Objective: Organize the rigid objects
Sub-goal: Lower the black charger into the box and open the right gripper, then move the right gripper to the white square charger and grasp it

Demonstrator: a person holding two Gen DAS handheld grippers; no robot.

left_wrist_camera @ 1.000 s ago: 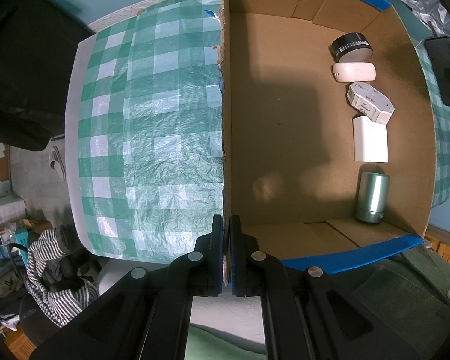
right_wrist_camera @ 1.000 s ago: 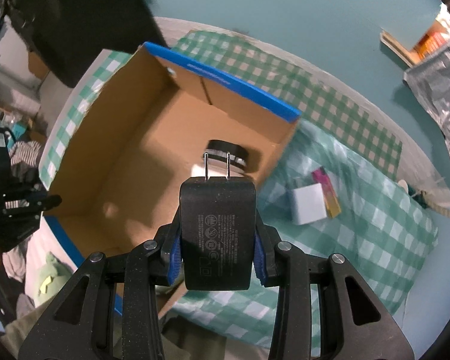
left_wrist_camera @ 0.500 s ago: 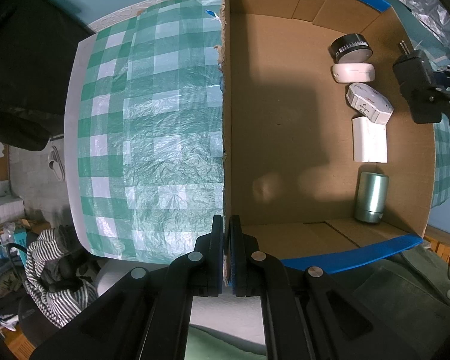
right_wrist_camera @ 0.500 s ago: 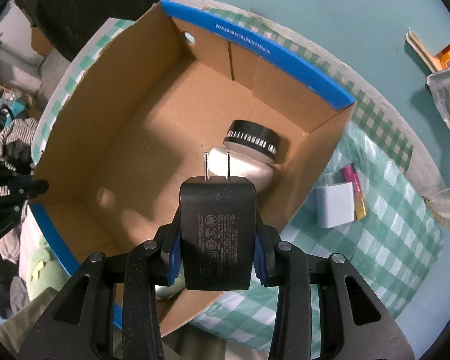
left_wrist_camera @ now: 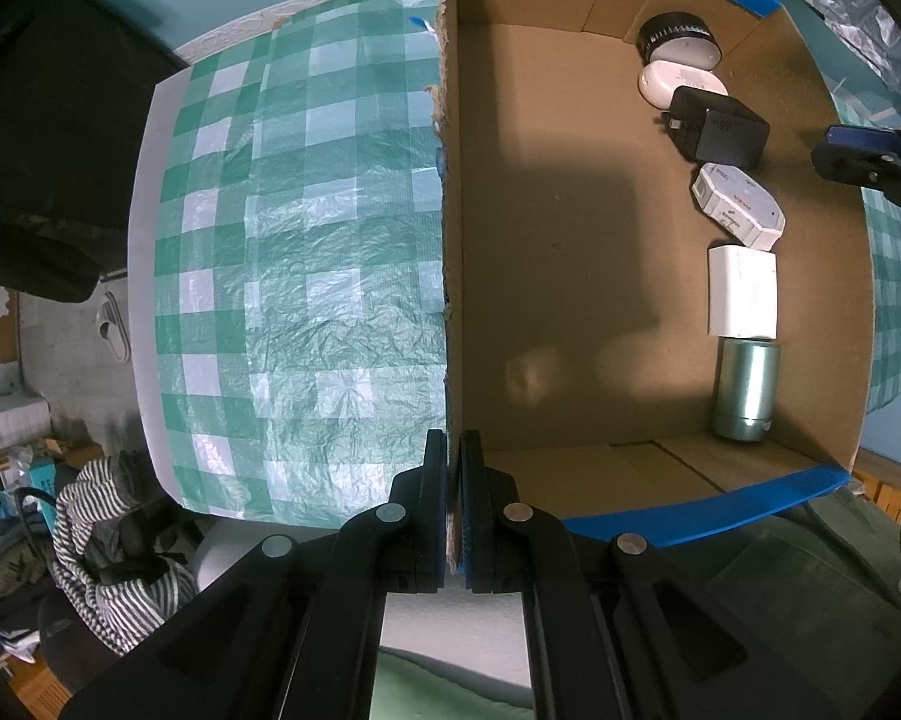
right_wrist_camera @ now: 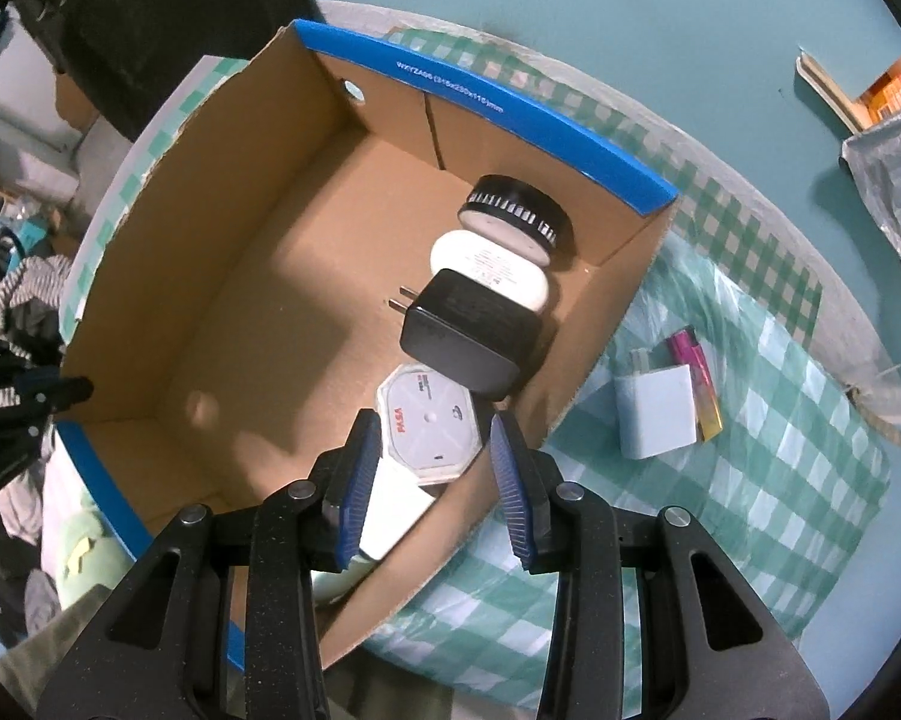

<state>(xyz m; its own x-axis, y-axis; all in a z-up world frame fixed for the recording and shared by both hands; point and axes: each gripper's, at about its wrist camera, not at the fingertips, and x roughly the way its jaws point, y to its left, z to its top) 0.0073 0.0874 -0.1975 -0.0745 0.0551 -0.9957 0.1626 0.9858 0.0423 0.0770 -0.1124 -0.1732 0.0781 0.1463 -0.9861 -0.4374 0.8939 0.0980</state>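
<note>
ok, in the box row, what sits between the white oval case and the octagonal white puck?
The black charger, lying on its side, prongs toward the box middle. It overlaps both the oval case and the puck in the right wrist view.

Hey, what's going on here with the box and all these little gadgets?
Someone is sorting small items into a cardboard box. The left tongs are clamped on the box's wall. The right tongs hang open above the box; a black charger lies inside. A white charger and a lighter wait outside on the checked cloth.
</note>
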